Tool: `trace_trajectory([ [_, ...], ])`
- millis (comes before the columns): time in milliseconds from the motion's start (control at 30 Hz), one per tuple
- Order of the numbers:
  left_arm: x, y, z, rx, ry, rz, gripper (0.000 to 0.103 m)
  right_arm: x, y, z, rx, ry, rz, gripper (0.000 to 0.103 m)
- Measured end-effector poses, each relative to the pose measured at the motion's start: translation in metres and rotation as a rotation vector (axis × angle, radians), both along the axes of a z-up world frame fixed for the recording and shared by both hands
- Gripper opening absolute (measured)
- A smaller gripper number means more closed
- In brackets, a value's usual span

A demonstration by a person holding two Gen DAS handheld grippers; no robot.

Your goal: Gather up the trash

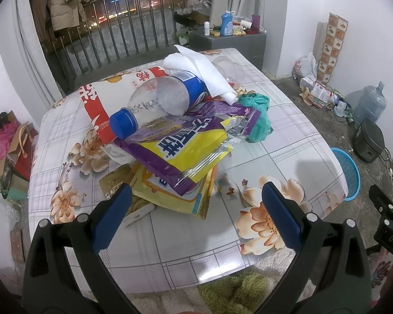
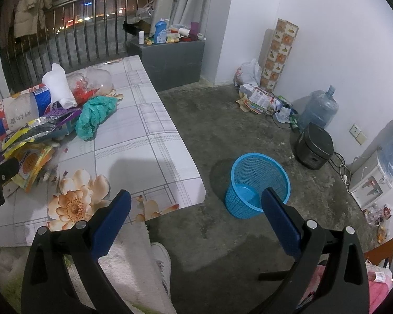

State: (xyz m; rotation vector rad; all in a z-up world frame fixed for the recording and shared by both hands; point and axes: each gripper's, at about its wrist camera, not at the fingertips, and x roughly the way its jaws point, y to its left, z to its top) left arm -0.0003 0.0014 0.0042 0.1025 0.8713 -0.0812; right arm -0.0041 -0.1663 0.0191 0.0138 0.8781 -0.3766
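A heap of trash lies on the flowered table point(image 1: 275, 141): an empty plastic bottle point(image 1: 159, 99) with a blue cap, a yellow and purple snack bag point(image 1: 180, 146), a white tissue point(image 1: 201, 70), a green plastic bag point(image 1: 256, 115), a red and white wrapper point(image 1: 104, 91) and a yellow packet point(image 1: 175, 196). My left gripper point(image 1: 196, 198) is open just short of the heap, over the yellow packet, holding nothing. My right gripper point(image 2: 196, 204) is open and empty past the table's corner, with the blue mesh bin point(image 2: 256, 183) on the floor ahead. The heap point(image 2: 39, 120) shows at its left.
A grey cabinet point(image 2: 170, 57) with bottles stands behind the table. Along the wall are a water jug point(image 2: 319, 107), a black cooker point(image 2: 314, 146), a dispenser point(image 2: 369, 180) and floor litter point(image 2: 256, 96). A railing point(image 1: 118, 39) runs behind. A person's shoe point(image 2: 162, 261) is below.
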Motion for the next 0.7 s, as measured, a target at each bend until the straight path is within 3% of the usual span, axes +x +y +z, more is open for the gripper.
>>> trace_trajectory([
  [700,-0.001,0.003,-0.006,0.002,0.011,0.002,0.095,0.005,0.009,-0.004,0.016,-0.001,0.005,0.097],
])
